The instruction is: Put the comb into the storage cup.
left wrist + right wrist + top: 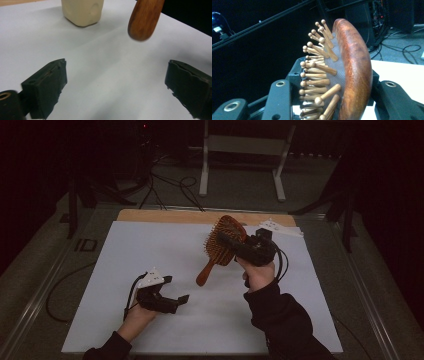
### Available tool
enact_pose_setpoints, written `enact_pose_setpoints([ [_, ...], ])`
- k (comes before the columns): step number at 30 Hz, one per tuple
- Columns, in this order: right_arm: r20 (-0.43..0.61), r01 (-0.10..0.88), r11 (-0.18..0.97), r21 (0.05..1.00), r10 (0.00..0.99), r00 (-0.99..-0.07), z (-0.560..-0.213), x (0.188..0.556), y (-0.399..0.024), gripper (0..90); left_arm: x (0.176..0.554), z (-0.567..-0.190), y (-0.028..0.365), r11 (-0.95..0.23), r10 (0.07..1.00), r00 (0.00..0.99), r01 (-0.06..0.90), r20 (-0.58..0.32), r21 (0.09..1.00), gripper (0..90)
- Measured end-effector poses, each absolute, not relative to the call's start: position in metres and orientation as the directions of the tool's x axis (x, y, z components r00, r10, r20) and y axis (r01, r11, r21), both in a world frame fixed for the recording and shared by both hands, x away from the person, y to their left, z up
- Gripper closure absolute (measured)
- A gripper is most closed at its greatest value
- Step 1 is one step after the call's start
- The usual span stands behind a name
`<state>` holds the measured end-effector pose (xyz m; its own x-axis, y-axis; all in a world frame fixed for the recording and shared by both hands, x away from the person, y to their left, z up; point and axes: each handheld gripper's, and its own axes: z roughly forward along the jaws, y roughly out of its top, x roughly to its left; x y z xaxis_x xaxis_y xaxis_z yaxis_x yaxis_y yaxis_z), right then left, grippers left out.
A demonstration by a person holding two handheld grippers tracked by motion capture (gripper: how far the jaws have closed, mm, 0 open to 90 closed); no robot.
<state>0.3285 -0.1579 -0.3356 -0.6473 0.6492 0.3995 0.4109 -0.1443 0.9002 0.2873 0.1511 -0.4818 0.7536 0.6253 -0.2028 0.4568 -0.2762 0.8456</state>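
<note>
A wooden paddle hairbrush (220, 247) with wooden pins hangs tilted above the white sheet, handle pointing down and to the left. My right gripper (235, 242) is shut on the brush head; in the right gripper view the brush (354, 70) stands edge-on between the black jaws of that gripper (334, 82), pins facing left. My left gripper (176, 288) sits low over the sheet at the front left, open, with nothing between its jaws. In the left gripper view this gripper (115, 82) spreads wide over bare sheet, and the brush handle tip (145, 20) hovers ahead of it.
A white sheet (150, 250) covers the table, with a wooden strip (165, 215) at the far edge. A cream block (82, 11) stands on the sheet beyond the left gripper. Cables (170, 185) and metal frame legs (204, 165) lie on the floor behind the table.
</note>
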Motion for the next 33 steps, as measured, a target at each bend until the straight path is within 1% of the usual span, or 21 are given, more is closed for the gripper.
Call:
enact_pose_setpoints([
  [1,0.392,0.404,-0.141,0.904,0.651,-0.650,-0.334,0.329,-0.159,51.2,0.286,-0.482,0.153,-0.275,0.626,0.754,0.452,-0.199,0.849,1.0],
  [4,0.377,0.390,-0.135,0.911,0.655,-0.655,-0.329,0.331,-0.163,51.2,0.284,-0.483,0.159,-0.291,0.618,0.767,0.428,-0.173,0.856,0.3],
  [9,0.360,0.374,-0.130,0.918,0.667,-0.653,-0.322,0.335,-0.169,51.2,0.282,-0.487,0.170,-0.302,0.595,0.782,0.429,-0.183,0.851,0.2],
  [12,0.342,0.356,-0.123,0.926,0.674,-0.655,-0.316,0.338,-0.172,51.2,0.280,-0.488,0.177,-0.300,0.600,0.779,0.430,-0.182,0.852,0.1],
  [17,0.330,0.333,-0.133,0.934,0.680,-0.654,-0.304,0.342,-0.177,51.2,0.274,-0.489,0.186,-0.310,0.624,0.767,0.421,-0.152,0.852,0.0],
  [21,0.314,0.314,-0.130,0.940,0.686,-0.657,-0.296,0.346,-0.179,51.2,0.271,-0.491,0.191,-0.310,0.623,0.762,0.445,-0.174,0.840,0.0],
  [24,0.304,0.304,-0.128,0.944,0.693,-0.654,-0.290,0.348,-0.180,51.1,0.268,-0.492,0.194,-0.315,0.629,0.762,0.433,-0.156,0.844,0.0],
  [33,0.285,0.285,-0.124,0.951,0.714,-0.640,-0.279,0.361,-0.182,51.1,0.260,-0.498,0.204,-0.309,0.653,0.744,0.434,-0.143,0.846,0.0],
])
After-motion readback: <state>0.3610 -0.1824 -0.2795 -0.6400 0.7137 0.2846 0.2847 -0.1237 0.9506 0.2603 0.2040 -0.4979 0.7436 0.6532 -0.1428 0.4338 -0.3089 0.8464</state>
